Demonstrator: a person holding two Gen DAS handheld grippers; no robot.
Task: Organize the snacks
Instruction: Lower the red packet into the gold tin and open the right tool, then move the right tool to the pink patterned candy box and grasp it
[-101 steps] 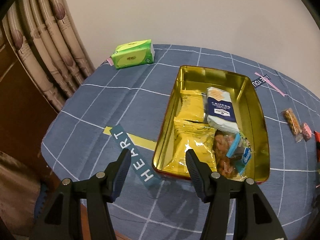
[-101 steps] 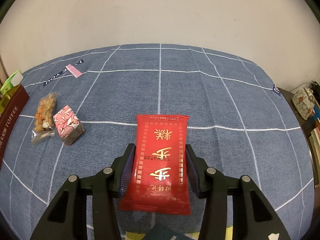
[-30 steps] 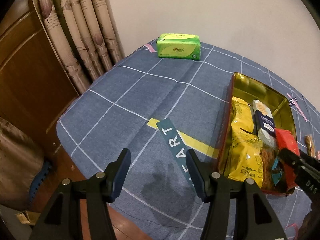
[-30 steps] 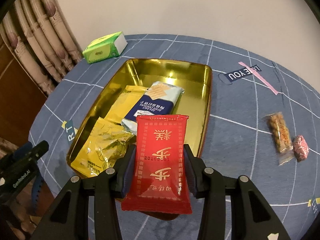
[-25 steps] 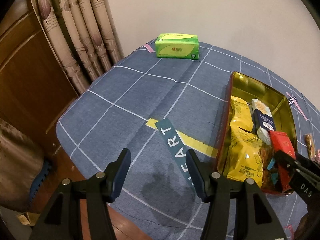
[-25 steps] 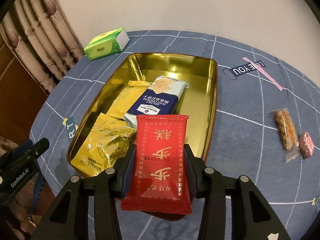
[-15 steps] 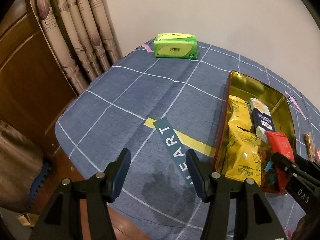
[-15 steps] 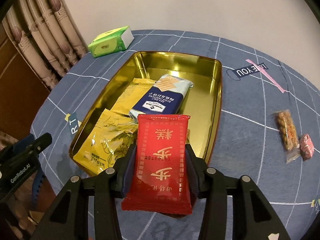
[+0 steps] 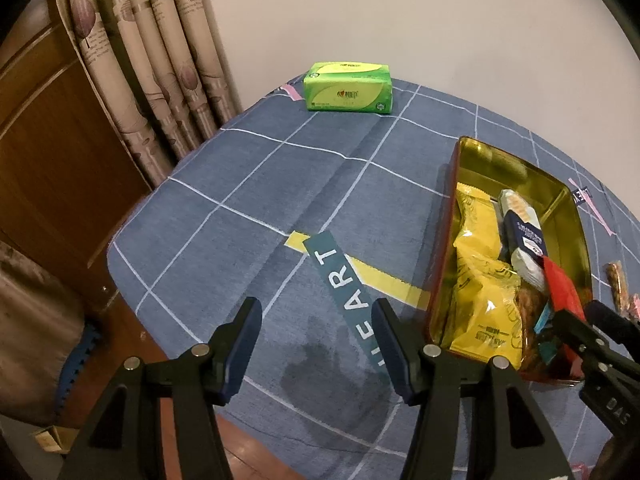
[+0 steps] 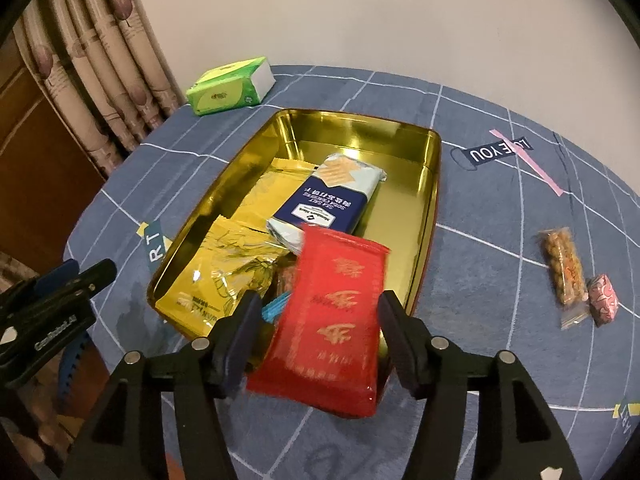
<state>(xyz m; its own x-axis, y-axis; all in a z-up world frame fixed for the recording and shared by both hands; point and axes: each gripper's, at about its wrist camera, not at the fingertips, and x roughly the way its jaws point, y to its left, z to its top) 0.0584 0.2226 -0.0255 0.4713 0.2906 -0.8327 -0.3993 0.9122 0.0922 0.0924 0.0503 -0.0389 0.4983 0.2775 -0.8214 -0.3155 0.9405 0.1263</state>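
Red foil catches the eye first: the red packet (image 10: 332, 316) hangs tilted and blurred between the fingers of the right gripper (image 10: 316, 320), whose jaws are opening; the pads look clear of its edges, so it seems to be dropping free; its long axis runs away from the fingers, top end leaning over the near end of the gold tin (image 10: 434, 184). Below it lie a yellow bag (image 10: 224, 276), a blue cracker pack (image 10: 332, 200) and a small orange snack, so it should land on top of them; its lower end overhangs the tin's near rim, and it may need a nudge forward. Left gripper (image 9: 316, 344) hovers over bare tablecloth (image 9: 260, 200) beside the tin, fingers part open and holding nothing. Two small snacks, a nut bar (image 10: 562, 266) and a pink sweet (image 10: 604, 294), wait on the table to the right, nearer the right hand.
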